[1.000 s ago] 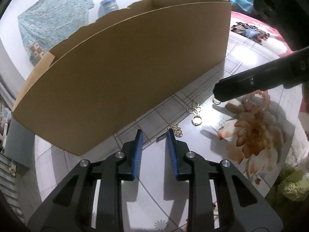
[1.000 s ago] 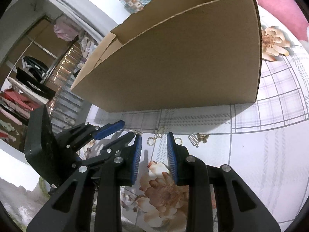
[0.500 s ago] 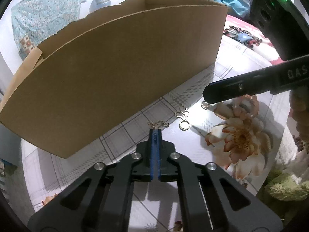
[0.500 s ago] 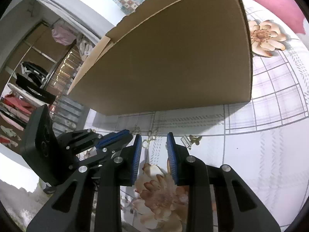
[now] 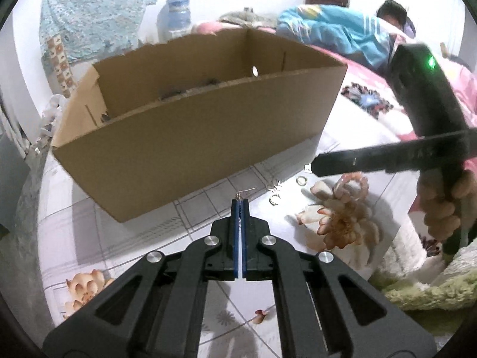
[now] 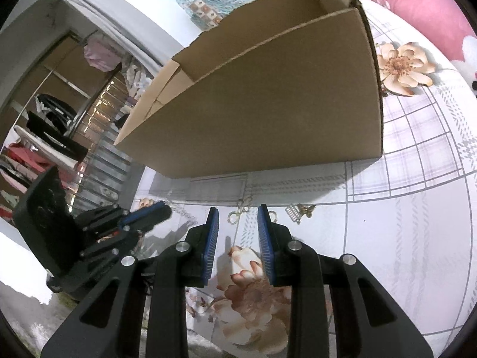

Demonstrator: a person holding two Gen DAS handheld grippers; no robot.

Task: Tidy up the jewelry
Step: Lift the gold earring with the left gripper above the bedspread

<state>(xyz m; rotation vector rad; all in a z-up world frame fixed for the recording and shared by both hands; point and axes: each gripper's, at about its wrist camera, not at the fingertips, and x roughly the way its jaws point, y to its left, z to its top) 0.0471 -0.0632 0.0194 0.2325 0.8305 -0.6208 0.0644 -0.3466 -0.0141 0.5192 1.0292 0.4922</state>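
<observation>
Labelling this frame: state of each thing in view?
left gripper: shut on a small chain piece, lifted.
right gripper: open, empty, over the ring.
cardboard box: upright, open top.
comb clip: flat on tablecloth.

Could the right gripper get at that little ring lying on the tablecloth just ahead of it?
Probably yes. The right gripper is open, and the ring lies on the tablecloth just past its fingertips with nothing lying over it. The cardboard box stands farther back, and the left gripper is off to one side.
</observation>
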